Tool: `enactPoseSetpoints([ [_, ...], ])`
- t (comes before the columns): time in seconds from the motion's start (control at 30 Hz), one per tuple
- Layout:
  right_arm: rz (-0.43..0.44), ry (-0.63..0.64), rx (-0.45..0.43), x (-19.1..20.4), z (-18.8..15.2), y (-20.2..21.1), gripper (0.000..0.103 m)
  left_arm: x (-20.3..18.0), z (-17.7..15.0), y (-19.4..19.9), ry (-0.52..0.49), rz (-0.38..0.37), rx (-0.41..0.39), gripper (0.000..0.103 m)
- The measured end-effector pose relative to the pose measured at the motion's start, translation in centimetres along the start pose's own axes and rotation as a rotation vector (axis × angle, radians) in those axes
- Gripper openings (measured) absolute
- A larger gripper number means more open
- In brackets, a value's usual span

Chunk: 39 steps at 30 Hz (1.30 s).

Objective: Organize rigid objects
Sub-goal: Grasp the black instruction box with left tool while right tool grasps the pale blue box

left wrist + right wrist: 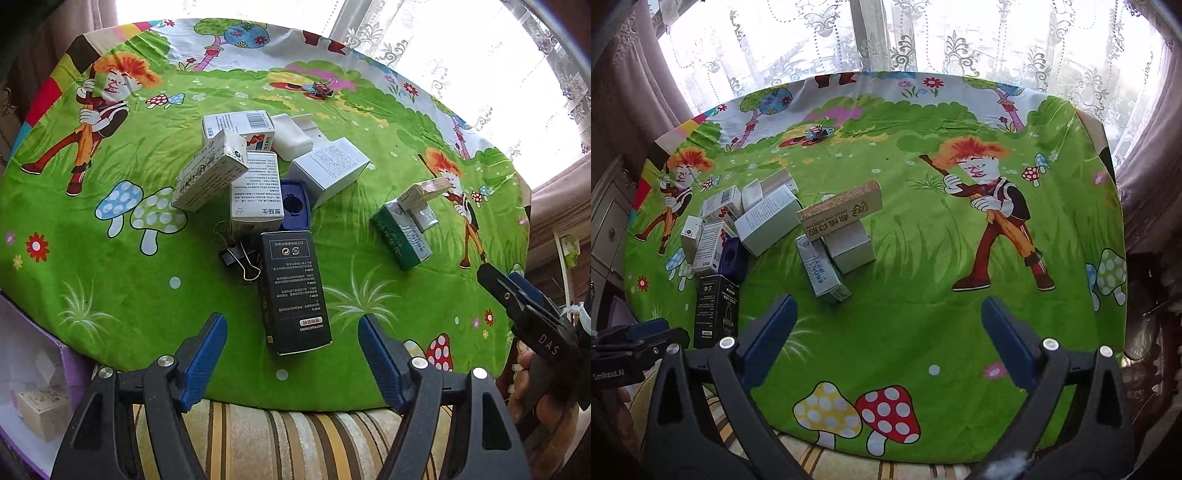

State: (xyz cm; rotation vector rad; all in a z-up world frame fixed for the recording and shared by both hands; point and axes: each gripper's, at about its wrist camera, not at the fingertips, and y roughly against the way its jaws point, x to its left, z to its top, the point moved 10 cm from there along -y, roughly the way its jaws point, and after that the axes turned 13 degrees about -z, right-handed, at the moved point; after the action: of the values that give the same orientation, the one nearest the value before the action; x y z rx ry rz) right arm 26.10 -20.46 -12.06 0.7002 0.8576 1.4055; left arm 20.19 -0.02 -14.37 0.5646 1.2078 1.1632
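Both grippers empty above a table of scattered boxes.

The left gripper (291, 332) is spread wide and grasps nothing; the black box (291, 288) lies on the tablecloth (110, 295) between its fingers but apart from them. The right gripper (886, 325) is also released and empty. Beyond the black box sits the white-box pile (240, 166); to its right, the green box (400, 236); at its left edge, binder clips (240, 258).

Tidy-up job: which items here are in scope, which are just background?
In scope:
- black instruction box
- white medicine boxes
- green carton
- tan toothpick box
- binder clips

Background:
- cartoon tablecloth
- lace curtain
- striped cushion
- purple bin
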Motion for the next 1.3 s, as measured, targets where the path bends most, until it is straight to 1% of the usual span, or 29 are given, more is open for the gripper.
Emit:
enactPoseSetpoints([
  [0.07,0.010,0.033,0.009,0.8,-0.2,-0.7,0.101,0.5,0.1,-1.1,0.036,0.002,0.009,0.074],
  [0.17,0.006,0.085,0.017,2.0,-0.3,-1.6,0.101,0.8,0.4,-2.1,0.017,0.030,-0.002,0.074],
  [0.2,0.002,0.099,0.021,2.4,-0.3,-2.0,0.101,0.7,0.3,-2.5,0.011,0.028,0.003,0.074],
  [0.27,0.001,0.124,0.019,3.2,-0.1,-2.6,0.101,0.7,0.1,-3.1,0.007,0.022,0.010,0.067],
  [0.33,0.001,0.147,0.011,4.1,0.2,-3.2,0.100,0.9,-0.1,-3.5,0.011,0.010,0.020,0.049],
  [0.37,0.000,0.157,0.009,4.4,0.3,-3.4,0.100,1.1,-0.2,-3.7,0.015,0.001,0.024,0.045],
  [0.43,0.001,0.174,0.003,5.2,0.5,-3.8,0.099,1.4,-0.3,-3.6,0.024,-0.009,0.012,0.041],
  [0.53,0.004,0.190,0.005,6.0,0.9,-4.6,0.089,1.7,-0.3,-3.2,0.044,-0.038,-0.010,0.041],
  [0.6,-0.010,0.201,0.018,6.3,0.9,-5.3,0.085,1.9,-0.4,-3.0,0.053,-0.050,-0.022,0.041],
  [0.63,-0.014,0.203,0.026,6.4,0.9,-5.7,0.080,1.9,-0.6,-2.9,0.057,-0.063,-0.028,0.040],
  [0.67,-0.012,0.202,0.037,6.6,0.8,-6.0,0.072,1.9,-0.6,-2.7,0.060,-0.076,-0.034,0.040],
  [0.7,-0.005,0.201,0.049,6.7,0.6,-6.3,0.067,2.0,-0.7,-2.4,0.061,-0.085,-0.042,0.040],
  [0.77,0.022,0.197,0.074,7.2,0.1,-6.6,0.044,2.2,-0.8,-1.9,0.069,-0.102,-0.061,0.040],
  [0.83,0.036,0.200,0.077,7.5,-0.3,-6.6,0.036,2.5,-0.9,-1.4,0.081,-0.110,-0.076,0.040],
  [0.87,0.046,0.199,0.073,7.7,-0.3,-6.4,0.035,2.7,-0.9,-1.2,0.085,-0.117,-0.081,0.040],
  [1.07,0.078,0.169,0.068,7.4,-1.6,-4.8,0.033,3.1,-1.7,0.3,0.095,-0.136,-0.120,0.040],
  [1.3,0.127,0.133,0.047,6.8,-3.7,-0.7,0.033,3.3,-2.5,3.0,0.109,-0.162,-0.181,0.040],
])
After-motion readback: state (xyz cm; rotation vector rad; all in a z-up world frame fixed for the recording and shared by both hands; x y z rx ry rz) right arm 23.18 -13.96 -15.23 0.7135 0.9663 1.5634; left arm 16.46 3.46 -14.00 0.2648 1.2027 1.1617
